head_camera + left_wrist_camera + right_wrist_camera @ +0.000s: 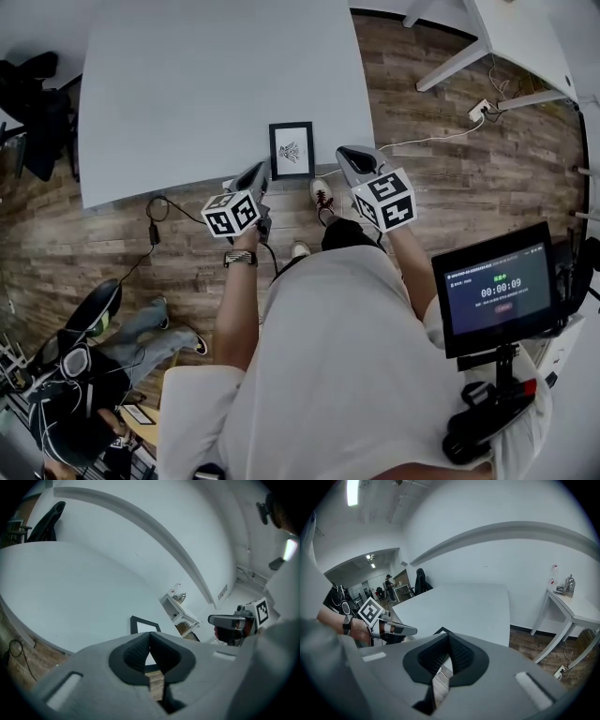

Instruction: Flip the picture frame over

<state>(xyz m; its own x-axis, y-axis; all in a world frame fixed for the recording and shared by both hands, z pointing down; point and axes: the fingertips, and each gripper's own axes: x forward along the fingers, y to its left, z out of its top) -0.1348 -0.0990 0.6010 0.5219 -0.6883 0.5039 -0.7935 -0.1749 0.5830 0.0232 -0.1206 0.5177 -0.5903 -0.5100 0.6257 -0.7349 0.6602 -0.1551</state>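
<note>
Head view: nearest the person, the left tool (260, 176) and the right tool (350, 159) hang above the wooden floor (103, 253), right at the near edge of the grey desk (187, 84). Each has its jaws pressed together on nothing (in each tool's own view the pads meet at the tips). Just beyond and between them, the picture frame (292, 150) lies flat on the desk, picture side up, beside the near edge toward the right corner. It is apart from both tools.

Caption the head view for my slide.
Picture frame face up at the table edge; left hand-held gripper and right hand-held gripper both shut and empty.
</note>
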